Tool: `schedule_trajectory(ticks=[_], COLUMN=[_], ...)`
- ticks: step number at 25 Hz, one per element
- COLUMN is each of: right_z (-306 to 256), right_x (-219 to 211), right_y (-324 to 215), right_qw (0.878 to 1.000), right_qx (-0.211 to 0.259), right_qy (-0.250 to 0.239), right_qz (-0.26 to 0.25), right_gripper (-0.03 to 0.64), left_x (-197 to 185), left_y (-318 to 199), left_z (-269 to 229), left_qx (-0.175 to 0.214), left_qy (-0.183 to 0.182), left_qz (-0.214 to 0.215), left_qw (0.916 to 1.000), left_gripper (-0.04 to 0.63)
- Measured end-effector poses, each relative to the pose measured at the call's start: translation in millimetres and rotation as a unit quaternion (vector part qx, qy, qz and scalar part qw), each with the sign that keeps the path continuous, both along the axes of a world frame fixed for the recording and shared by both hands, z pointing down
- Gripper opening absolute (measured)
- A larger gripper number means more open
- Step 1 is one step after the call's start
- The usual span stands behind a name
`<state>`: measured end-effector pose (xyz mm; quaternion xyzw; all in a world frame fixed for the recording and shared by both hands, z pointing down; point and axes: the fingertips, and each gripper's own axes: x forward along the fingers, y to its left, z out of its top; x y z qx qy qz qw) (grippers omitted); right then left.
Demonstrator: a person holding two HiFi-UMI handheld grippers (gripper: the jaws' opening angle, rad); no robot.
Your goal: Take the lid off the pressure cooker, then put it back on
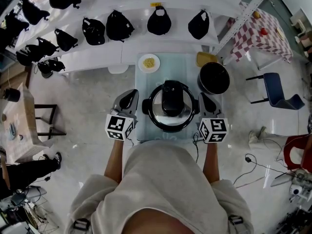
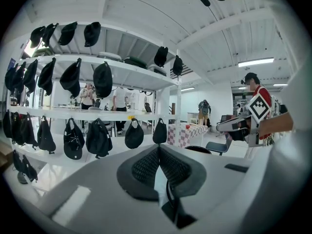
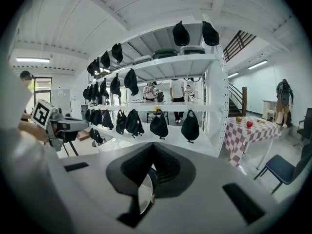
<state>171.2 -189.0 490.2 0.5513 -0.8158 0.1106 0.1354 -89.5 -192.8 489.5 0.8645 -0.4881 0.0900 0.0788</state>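
the shelf (image 1: 102, 52) of black caps (image 1: 119, 26) runs across ahead of both grippers, beyond the table (image 1: 181, 67). the cooker (image 1: 146, 106) stands on that table between my two grippers, with the lid (image 1: 171, 101) seated on it and its black handle on top. the left gripper (image 1: 130, 94) sits just beside the cooker on its left, the right gripper (image 1: 204, 97) just beside it on its right; i cannot tell whether either touches it. a black pot (image 1: 213, 78) stands just ahead of the right gripper, and a plate (image 1: 148, 62) with something yellow lies ahead of the left gripper, past the cooker. in the left gripper view the left gripper (image 2: 159, 147) has its jaws pressed together with nothing between them. the right gripper view shows the right gripper (image 3: 153, 145) the same way, closed and empty.
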Motion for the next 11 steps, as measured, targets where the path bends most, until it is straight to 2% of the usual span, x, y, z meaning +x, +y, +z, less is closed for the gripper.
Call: schedule_trajectory(ticks=[11], right_z=[2.5], right_x=[0.4], right_y=[1.9], right_qw=[1.000], right_qx=[-0.002], right_qy=[0.004], right_qz=[-0.001], right_gripper=[0.000], left_x=[0.8], left_y=[1.2], left_z=[1.7], left_qx=[-0.001], left_qy=[-0.001], left_qz=[0.001], left_qw=[1.0000], left_gripper=[0.008])
